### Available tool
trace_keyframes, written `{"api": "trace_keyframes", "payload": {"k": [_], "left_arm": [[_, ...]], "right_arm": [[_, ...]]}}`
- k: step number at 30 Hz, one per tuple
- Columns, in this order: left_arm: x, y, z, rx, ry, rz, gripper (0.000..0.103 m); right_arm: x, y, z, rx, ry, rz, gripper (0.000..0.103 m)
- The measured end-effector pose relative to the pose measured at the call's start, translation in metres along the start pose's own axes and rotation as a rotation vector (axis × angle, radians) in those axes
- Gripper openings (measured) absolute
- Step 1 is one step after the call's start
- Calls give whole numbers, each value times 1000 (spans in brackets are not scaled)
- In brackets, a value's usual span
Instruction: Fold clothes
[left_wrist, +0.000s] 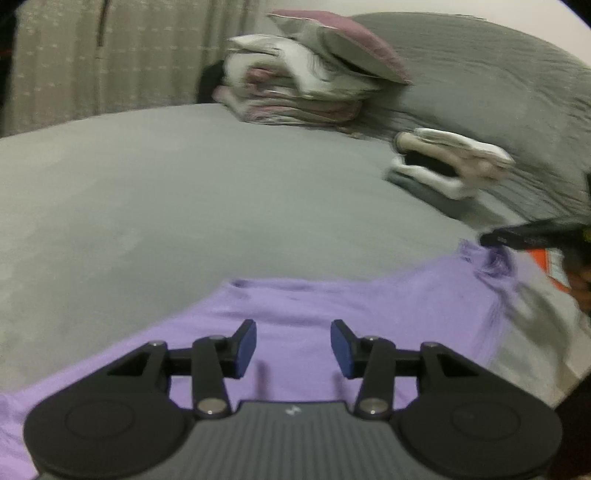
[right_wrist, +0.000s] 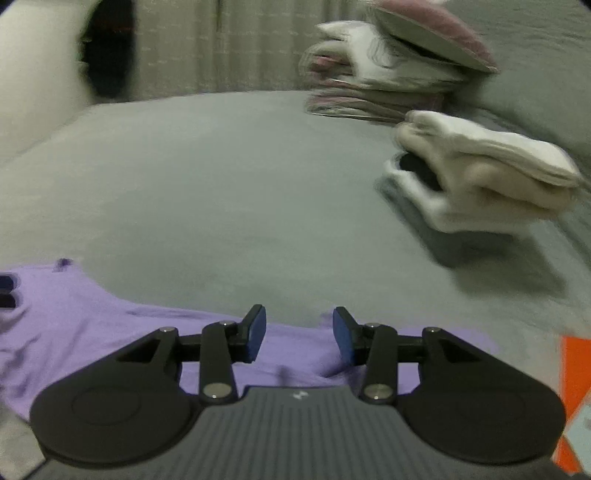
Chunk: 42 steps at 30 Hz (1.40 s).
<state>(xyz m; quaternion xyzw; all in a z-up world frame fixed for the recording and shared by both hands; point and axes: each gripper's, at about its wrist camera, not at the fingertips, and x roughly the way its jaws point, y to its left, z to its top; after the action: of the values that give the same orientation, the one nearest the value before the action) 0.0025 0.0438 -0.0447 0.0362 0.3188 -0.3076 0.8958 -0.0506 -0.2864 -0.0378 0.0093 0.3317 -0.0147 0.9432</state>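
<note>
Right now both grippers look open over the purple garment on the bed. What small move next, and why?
Probably lower both grippers to regrip: the left gripper and right gripper stand open, nothing between the pads, and the purple garment lies flat on the grey bed, seemingly partway folded.

This is a bedroom in a home: a wide bed (left_wrist: 184, 206) under a grey sheet, a grey pillow (left_wrist: 480, 74) at its head, piles of folded laundry (left_wrist: 295, 92) on it, and pale curtains (left_wrist: 129, 55) behind.
</note>
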Motion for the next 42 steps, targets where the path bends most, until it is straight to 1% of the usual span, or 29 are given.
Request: {"api": "trace_keyframes", "payload": {"k": [2, 5, 8, 13, 16, 17, 18, 20, 21, 22, 23, 25, 30, 32, 34, 37, 42], "left_arm": [[9, 6, 5, -12, -4, 21, 44], [21, 11, 10, -20, -6, 36, 43], [33, 16, 12, -16, 2, 53, 43], [45, 23, 13, -10, 13, 67, 43], [49, 26, 13, -9, 12, 63, 43], [50, 27, 13, -9, 11, 63, 43], [51, 28, 13, -10, 10, 62, 40], [54, 29, 14, -18, 10, 57, 32], [56, 30, 15, -25, 11, 53, 22], [57, 31, 15, -35, 13, 48, 8], [58, 32, 15, -47, 14, 43, 3], [55, 35, 15, -71, -2, 31, 3], [41, 45, 15, -141, -81, 23, 2], [41, 47, 15, -169, -95, 23, 2], [46, 46, 16, -178, -92, 34, 2], [54, 42, 16, -166, -81, 67, 2], [66, 37, 16, -146, -68, 118, 2]], "right_arm": [[7, 9, 0, -26, 17, 91, 44], [16, 22, -1, -72, 42, 174, 35], [26, 33, 0, -137, 70, 210, 34], [40, 39, -6, -201, 134, 241, 34], [42, 40, -10, -235, 140, 248, 34], [42, 40, -11, -245, 136, 252, 32], [41, 40, -11, -254, 132, 258, 29], [40, 42, -12, -269, 126, 270, 11], [40, 43, -13, -280, 121, 271, 8], [39, 45, -14, -290, 116, 270, 5], [37, 46, -14, -297, 107, 266, 4], [32, 46, -14, -302, 84, 256, 3], [15, 43, -9, -297, -2, 227, 3], [14, 45, -6, -301, -28, 207, 2], [15, 46, -4, -308, -45, 176, 2], [27, 46, -5, -318, -21, 157, 2], [49, 48, -10, -357, 1, 102, 2]]}}
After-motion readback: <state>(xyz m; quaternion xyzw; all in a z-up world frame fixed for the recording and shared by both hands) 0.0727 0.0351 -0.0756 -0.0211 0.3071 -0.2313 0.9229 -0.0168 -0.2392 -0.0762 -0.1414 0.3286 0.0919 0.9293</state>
